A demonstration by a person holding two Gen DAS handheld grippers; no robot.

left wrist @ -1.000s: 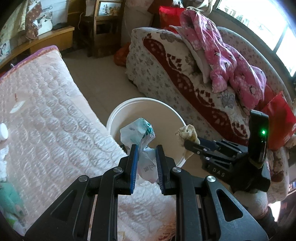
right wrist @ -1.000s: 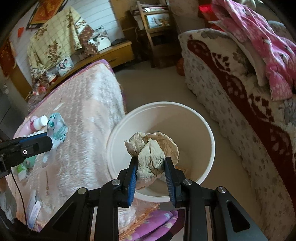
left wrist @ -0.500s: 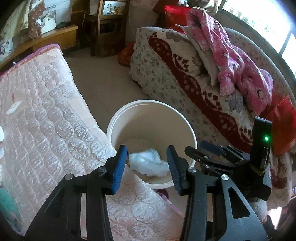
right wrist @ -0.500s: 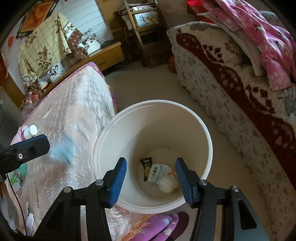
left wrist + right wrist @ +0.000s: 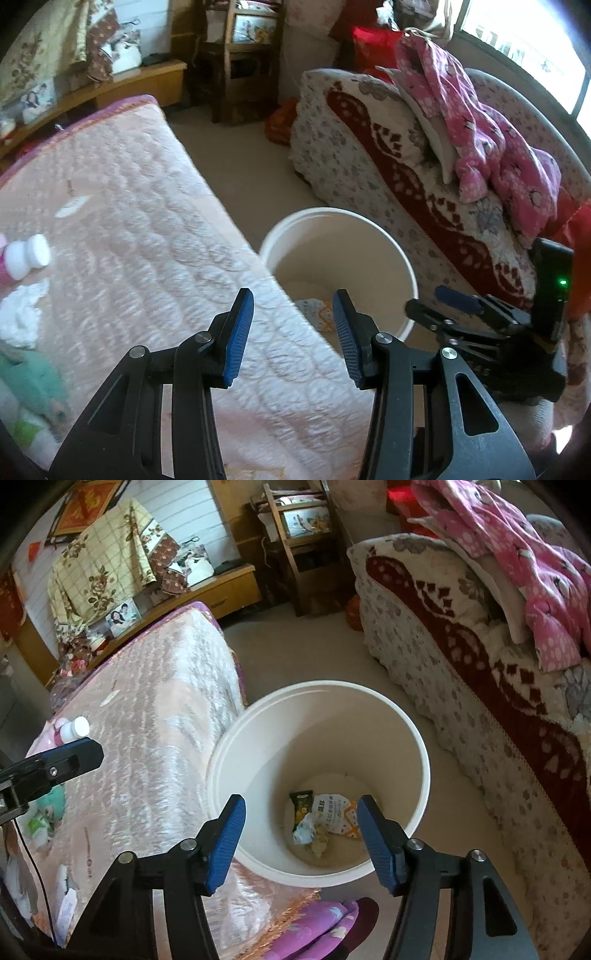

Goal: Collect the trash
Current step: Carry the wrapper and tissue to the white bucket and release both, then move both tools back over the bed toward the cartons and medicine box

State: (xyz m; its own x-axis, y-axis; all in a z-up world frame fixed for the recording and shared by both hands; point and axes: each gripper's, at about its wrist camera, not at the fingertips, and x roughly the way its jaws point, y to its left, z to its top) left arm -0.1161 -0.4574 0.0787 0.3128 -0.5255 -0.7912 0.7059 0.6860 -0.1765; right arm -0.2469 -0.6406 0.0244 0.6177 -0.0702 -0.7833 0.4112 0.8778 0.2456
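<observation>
A white bucket (image 5: 424, 760) stands on the floor between the bed and the sofa; it also shows in the left wrist view (image 5: 402, 258). Several pieces of trash (image 5: 325, 819) lie at its bottom: wrappers and crumpled paper. My right gripper (image 5: 301, 840) is open and empty above the bucket's near rim. My left gripper (image 5: 291, 332) is open and empty over the edge of the pink quilted bed (image 5: 129, 229), left of the bucket. A white crumpled tissue (image 5: 22, 317) and a pink bottle with a white cap (image 5: 26, 254) lie on the bed at the left.
A sofa with a floral red cover (image 5: 480, 672) and pink clothes (image 5: 491, 140) stands to the right. A wooden chair (image 5: 295, 535) and a low cabinet (image 5: 221, 587) stand at the back. A green item (image 5: 33, 384) lies on the bed's near left.
Both grippers opened and dropped their trash into the bucket. The left gripper has since moved left, back over the bed.
</observation>
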